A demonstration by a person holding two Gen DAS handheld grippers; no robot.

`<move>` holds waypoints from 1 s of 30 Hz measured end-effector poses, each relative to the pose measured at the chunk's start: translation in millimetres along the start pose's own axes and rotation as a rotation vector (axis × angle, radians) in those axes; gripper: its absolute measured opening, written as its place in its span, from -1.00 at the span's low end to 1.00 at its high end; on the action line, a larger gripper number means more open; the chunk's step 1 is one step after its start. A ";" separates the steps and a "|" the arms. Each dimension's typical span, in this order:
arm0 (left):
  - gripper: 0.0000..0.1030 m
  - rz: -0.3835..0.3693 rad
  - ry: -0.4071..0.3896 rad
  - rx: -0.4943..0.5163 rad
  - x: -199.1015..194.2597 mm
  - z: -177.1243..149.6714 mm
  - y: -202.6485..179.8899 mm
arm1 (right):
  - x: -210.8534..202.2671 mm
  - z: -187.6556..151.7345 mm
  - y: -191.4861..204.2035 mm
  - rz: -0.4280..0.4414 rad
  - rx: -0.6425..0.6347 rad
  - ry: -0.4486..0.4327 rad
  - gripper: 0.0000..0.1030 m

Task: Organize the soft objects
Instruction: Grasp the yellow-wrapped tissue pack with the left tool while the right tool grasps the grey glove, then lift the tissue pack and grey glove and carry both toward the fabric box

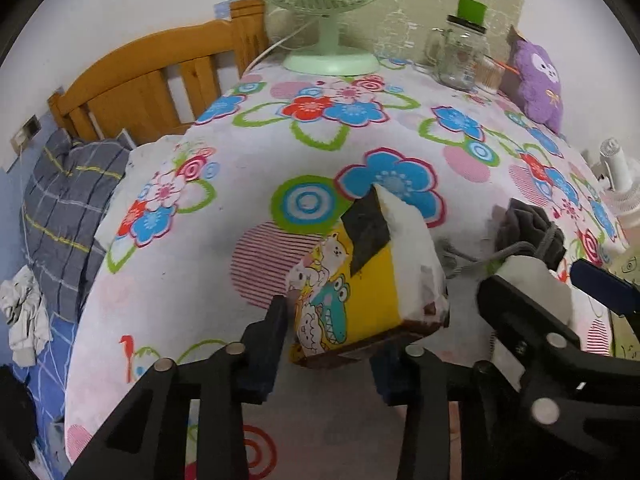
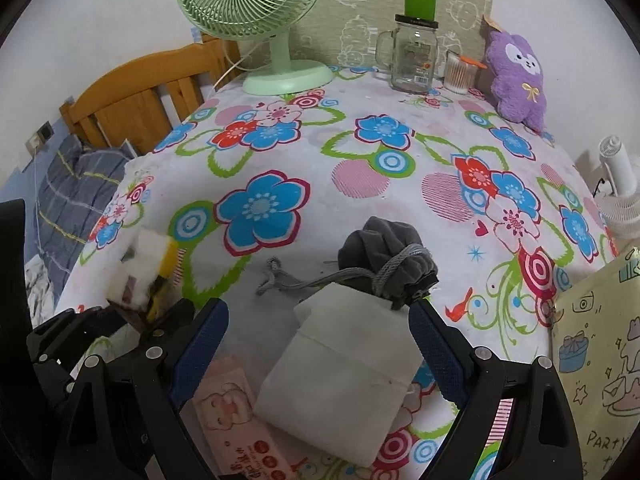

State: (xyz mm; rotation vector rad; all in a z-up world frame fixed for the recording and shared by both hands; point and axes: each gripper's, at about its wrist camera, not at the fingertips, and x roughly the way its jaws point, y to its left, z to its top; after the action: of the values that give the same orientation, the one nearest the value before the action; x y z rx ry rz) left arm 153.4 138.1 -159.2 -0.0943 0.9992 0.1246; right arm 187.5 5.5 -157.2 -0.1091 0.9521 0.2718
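Two grippers: left gripper point(image 1: 332, 336) jaws pinching the cartoon tissue pack point(image 1: 360, 284), right gripper point(image 2: 320, 344) jaws spread around the white pouch point(image 2: 340, 376)

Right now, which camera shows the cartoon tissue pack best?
The left wrist view: the tissue pack fills the centre, pinched in the left gripper. The right wrist view shows only its white end at the left edge.

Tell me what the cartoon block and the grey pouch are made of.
Cartoon block: likely soft foam, its white side wrinkled under glossy printed film. Grey pouch: matte, fleecy-looking fabric, bunched and tied with woven cord.
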 end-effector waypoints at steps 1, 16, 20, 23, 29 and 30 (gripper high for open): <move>-0.40 -0.006 0.002 0.007 -0.1 0.7 -2.9 | 0.0 0.4 -1.4 -0.002 0.002 -0.002 0.82; -0.53 -0.052 -0.013 0.066 6.3 22.0 -37.5 | 5.4 13.9 -28.7 -0.030 0.059 -0.030 0.82; -0.53 -0.056 -0.008 0.077 9.8 26.2 -44.7 | 10.9 17.8 -34.7 -0.036 0.079 -0.031 0.82; -0.53 -0.062 -0.006 0.081 12.6 28.2 -48.8 | 16.1 20.4 -38.8 -0.038 0.090 -0.027 0.80; -0.53 -0.045 -0.008 0.094 17.6 29.5 -54.4 | 30.2 24.2 -43.5 -0.043 0.086 -0.015 0.58; -0.53 -0.041 -0.011 0.098 17.5 29.2 -55.5 | 32.0 24.2 -43.9 -0.042 0.089 -0.009 0.52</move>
State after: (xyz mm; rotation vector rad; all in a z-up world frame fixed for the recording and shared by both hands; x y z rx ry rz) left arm 195.2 88.3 -157.0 -0.0251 0.9897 0.0384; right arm 236.3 -25.7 -170.5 -0.0456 0.9505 0.1908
